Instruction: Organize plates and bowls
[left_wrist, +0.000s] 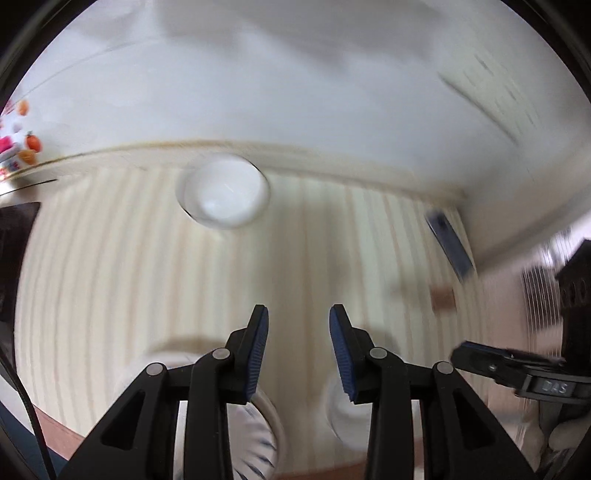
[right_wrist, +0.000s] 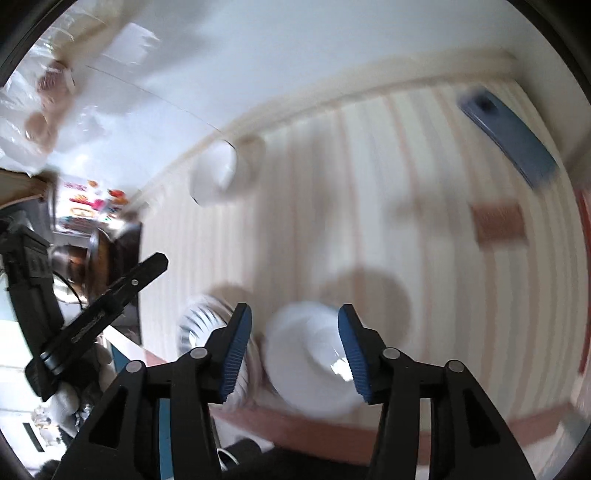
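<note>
Left gripper (left_wrist: 298, 347) jaws wide, empty, above the striped tablecloth (left_wrist: 147, 258); white bowl (left_wrist: 223, 192) well ahead, patterned bowl (left_wrist: 258, 428) beneath its left finger. Right gripper (right_wrist: 295, 349) likewise wide and empty, white plate (right_wrist: 314, 362) just below its fingers, patterned bowl beside that.

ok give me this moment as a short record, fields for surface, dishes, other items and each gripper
surface: striped tablecloth over the table, against a white wall
far dish: white bowl near the wall edge
near dishes: white plate and a striped-pattern dish, side by side at the near edge
other items: blue flat object at the far right, small brown square near it
left gripper: open, empty, above the near dishes
right gripper: open, empty, over the white plate
image quality: motion blur, fine detail unclear
</note>
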